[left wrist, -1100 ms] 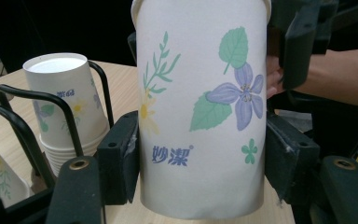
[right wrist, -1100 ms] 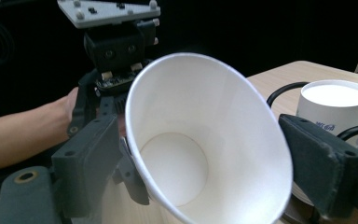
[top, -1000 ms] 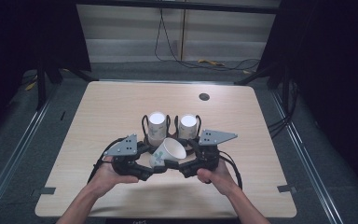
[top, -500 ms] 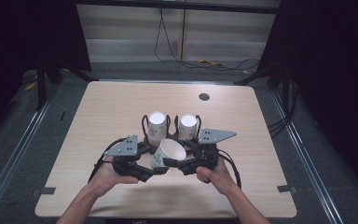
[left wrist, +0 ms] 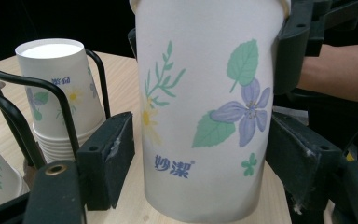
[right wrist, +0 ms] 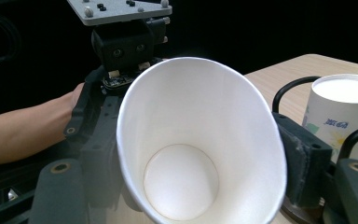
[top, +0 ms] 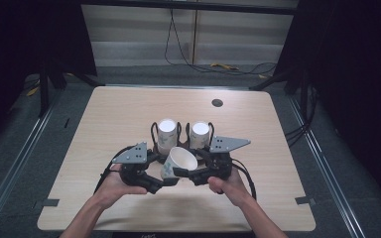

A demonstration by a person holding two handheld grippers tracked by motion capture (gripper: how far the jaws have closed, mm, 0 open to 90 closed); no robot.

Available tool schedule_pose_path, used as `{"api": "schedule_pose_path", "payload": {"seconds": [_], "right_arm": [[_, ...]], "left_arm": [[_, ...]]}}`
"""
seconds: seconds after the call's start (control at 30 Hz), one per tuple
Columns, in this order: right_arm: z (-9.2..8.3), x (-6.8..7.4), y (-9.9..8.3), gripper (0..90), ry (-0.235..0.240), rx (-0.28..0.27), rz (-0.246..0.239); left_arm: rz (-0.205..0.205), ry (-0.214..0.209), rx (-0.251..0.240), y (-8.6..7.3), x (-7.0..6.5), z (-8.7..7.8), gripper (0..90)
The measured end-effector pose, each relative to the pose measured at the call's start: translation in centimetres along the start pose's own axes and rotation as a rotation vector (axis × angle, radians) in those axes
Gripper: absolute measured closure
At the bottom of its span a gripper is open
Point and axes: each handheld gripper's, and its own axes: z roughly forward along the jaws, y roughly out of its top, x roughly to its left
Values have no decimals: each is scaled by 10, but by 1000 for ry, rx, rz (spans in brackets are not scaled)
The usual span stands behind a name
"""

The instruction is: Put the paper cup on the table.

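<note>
White paper with a printed flower pattern, the cup [top: 178,163] hangs tilted between the two grippers, low over the wooden table [top: 104,124], its open mouth turned toward about two o'clock in the high view. The right gripper [top: 191,174] comes in from four o'clock and clamps the cup near its rim; in the right gripper view the mouth [right wrist: 200,140] is squeezed into an oval between the pads. The left gripper [top: 162,182] sits at the cup's seven o'clock, near its base. Its jaws have just been opening, and in the left gripper view the cup [left wrist: 205,107] stands between them with a gap on each side. Two stacks of cups [top: 167,130] in wire holders stand just beyond, at twelve o'clock.
</note>
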Motion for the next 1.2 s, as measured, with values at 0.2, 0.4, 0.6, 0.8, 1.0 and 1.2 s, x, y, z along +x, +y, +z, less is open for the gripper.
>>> {"api": "schedule_pose_path", "payload": {"seconds": [0.2, 0.4, 0.6, 0.8, 1.0, 1.2], "right_arm": [[-1, -1, 0, 283, -4, 0, -1], [-4, -3, -1, 283, -24, 8, 5], [-8, -8, -2, 281, -52, 20, 21], [-10, -13, -4, 281, -69, 33, 25], [-12, -16, -5, 282, -91, 40, 37], [-16, -16, -7, 282, -126, 56, 49]], "left_arm": [[-6, 7, 10, -2, 0, 3, 168], [-6, 20, 30, -5, 2, 5, 157], [-25, 23, 76, -10, 4, 6, 159], [-41, 65, 100, -17, 9, 1, 160], [-72, 124, 133, -27, 13, -6, 158], [-102, 196, 176, -36, 14, -12, 158]]}}
